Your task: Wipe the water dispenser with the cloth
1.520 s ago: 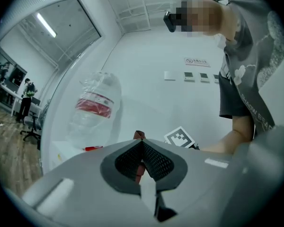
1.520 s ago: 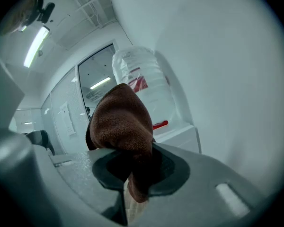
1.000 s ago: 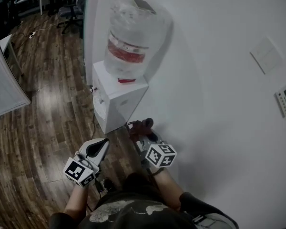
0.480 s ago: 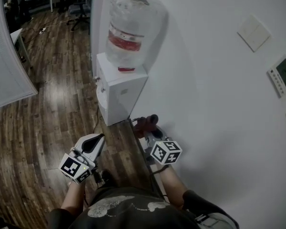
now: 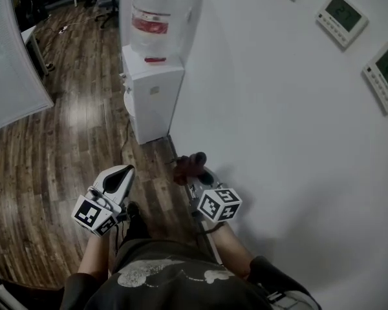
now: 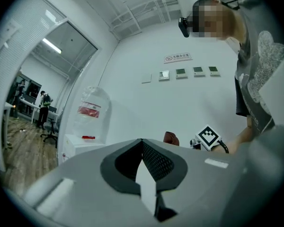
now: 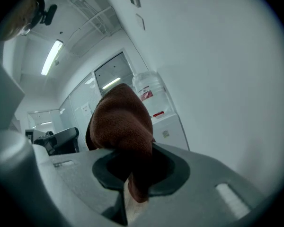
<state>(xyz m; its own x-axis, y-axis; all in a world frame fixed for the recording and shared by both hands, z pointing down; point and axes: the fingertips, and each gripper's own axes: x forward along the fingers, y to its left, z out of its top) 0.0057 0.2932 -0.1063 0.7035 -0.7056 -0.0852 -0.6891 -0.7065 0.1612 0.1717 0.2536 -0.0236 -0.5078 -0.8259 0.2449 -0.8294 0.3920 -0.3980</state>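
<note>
Wood floor (image 5: 64,141), white wall (image 5: 265,108): water dispenser (image 5: 152,89) stands well ahead of right gripper (image 5: 193,174), clamped on cloth (image 5: 189,163); left gripper (image 5: 123,174) pinched together, empty.

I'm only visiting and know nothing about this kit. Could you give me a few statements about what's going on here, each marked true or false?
1. The right claw grips a brown cloth. True.
2. The cloth is pressed against the dispenser. False: it is held well short of the dispenser, which stands further along the wall.
3. The left claw holds a sponge. False: it is shut, with nothing in it.
4. A water bottle sits on top of the dispenser. True.
</note>
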